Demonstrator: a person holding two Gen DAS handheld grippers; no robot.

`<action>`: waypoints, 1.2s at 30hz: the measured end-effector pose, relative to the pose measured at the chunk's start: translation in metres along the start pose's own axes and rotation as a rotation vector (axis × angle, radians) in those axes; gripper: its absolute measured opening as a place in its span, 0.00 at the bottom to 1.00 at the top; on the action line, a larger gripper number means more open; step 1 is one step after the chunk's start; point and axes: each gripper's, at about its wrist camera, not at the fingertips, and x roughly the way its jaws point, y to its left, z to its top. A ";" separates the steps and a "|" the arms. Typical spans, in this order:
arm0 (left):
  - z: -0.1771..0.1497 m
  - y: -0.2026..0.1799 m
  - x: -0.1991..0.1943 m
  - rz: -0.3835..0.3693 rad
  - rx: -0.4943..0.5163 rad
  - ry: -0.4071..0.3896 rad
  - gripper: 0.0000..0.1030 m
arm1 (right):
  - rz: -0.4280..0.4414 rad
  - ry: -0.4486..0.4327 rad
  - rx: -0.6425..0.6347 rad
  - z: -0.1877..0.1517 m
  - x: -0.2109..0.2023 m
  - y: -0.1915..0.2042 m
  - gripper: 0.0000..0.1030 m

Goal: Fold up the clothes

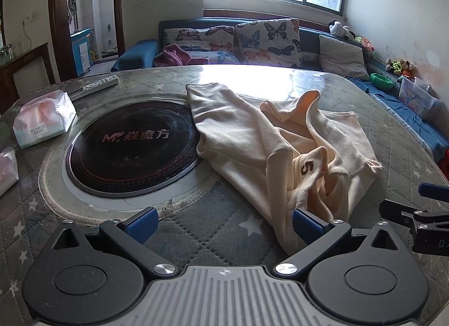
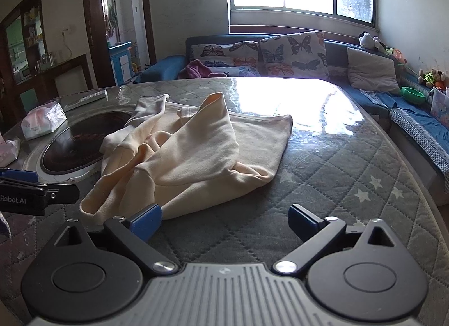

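Both tongs spread wide, gripping nothing.
I saw the cream garment (image 1: 269, 140) crumpled mid-frame on the quilted table (image 1: 196, 230), left tongs (image 1: 224, 223) and right tongs (image 2: 226, 220) below it.

Bare quilted table (image 2: 336, 174) right of the crumpled cream garment (image 2: 196, 152): wide open passage. Left side crowded: inset black cooktop (image 1: 132, 146), tissue packs (image 1: 42, 121), remote (image 1: 95, 84) along far-left edge. Near edge before both tongs mostly clear; garment hem touches left tongs' (image 1: 224, 223) right finger.
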 end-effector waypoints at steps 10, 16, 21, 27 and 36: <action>0.003 -0.004 0.008 -0.013 0.002 0.014 1.00 | 0.014 0.000 -0.030 0.004 0.003 0.005 0.95; 0.004 -0.004 0.009 -0.016 -0.003 0.017 1.00 | 0.021 0.003 -0.041 0.004 0.005 0.008 0.95; 0.006 -0.004 0.008 -0.016 -0.001 0.014 1.00 | 0.026 0.010 -0.038 0.004 0.007 0.008 0.93; 0.007 -0.005 0.008 -0.018 0.001 0.013 1.00 | 0.035 0.019 -0.045 0.005 0.009 0.010 0.92; 0.005 -0.004 0.004 -0.024 -0.002 0.016 1.00 | 0.037 0.018 -0.049 0.007 0.009 0.012 0.92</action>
